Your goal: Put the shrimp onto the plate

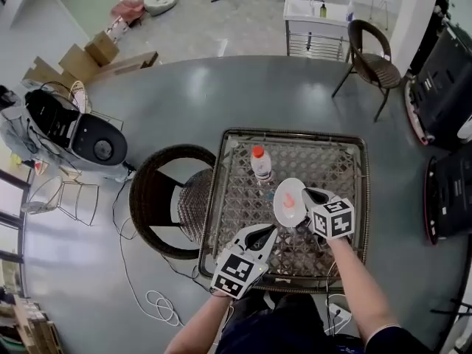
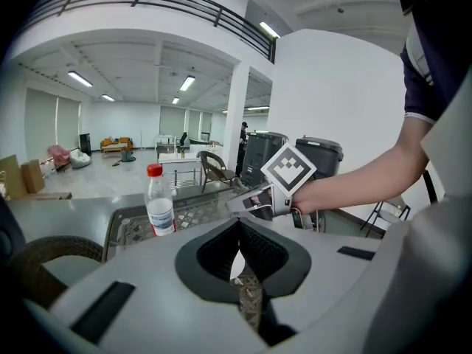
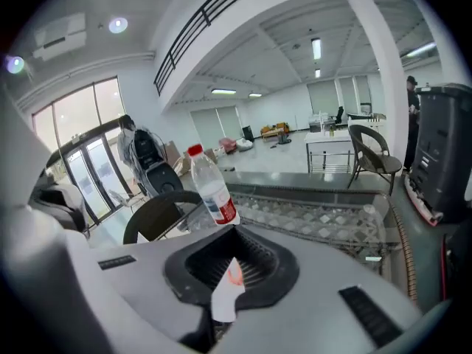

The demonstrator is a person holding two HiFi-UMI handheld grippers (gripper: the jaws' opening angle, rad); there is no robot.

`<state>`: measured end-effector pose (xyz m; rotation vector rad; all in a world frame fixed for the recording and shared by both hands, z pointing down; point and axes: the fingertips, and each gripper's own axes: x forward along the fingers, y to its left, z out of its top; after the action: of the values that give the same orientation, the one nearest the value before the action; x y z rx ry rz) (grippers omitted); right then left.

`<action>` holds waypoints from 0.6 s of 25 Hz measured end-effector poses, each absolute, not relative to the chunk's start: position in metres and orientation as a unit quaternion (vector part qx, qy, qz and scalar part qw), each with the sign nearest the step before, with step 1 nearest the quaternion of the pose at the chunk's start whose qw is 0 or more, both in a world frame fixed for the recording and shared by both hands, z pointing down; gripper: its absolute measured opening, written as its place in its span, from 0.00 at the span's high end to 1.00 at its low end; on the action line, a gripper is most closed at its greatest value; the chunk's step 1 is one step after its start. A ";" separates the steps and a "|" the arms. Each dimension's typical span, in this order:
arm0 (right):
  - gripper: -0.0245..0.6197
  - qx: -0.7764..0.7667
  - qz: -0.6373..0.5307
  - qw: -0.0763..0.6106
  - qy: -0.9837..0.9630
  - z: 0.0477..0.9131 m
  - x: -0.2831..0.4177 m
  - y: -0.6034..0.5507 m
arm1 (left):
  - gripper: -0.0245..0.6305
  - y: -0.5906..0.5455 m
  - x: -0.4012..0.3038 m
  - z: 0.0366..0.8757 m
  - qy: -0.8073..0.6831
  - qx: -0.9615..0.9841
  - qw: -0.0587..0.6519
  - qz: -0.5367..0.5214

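An orange shrimp (image 1: 288, 198) lies on a small white plate (image 1: 282, 213) in the middle of the glass-topped wicker table (image 1: 295, 134). My right gripper (image 1: 310, 195) hovers at the plate's right rim, jaws shut with nothing in them. In the right gripper view, the plate (image 3: 223, 301) and shrimp (image 3: 234, 273) show through the slit below that gripper (image 3: 232, 265). My left gripper (image 1: 264, 231) is shut and holds nothing, near the table's front, just short of the plate. In the left gripper view, the right gripper (image 2: 234, 204) shows beyond the left gripper (image 2: 237, 253).
A red-capped water bottle (image 1: 260, 162) stands upright just behind the plate, also in the left gripper view (image 2: 158, 205) and the right gripper view (image 3: 212, 186). A dark wicker chair (image 1: 166, 198) sits against the table's left side. Black machines (image 1: 442, 94) stand to the right.
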<state>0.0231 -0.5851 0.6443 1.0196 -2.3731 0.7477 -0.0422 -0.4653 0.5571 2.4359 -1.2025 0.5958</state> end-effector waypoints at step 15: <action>0.95 0.408 0.190 0.115 -0.886 0.505 0.021 -0.527 | 0.95 -0.470 -0.027 0.486 -0.347 0.913 0.134 0.168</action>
<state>0.0208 -0.5266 0.5050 1.1947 -2.5968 0.5555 -0.0270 -0.4704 0.4863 2.6455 -1.0071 0.4878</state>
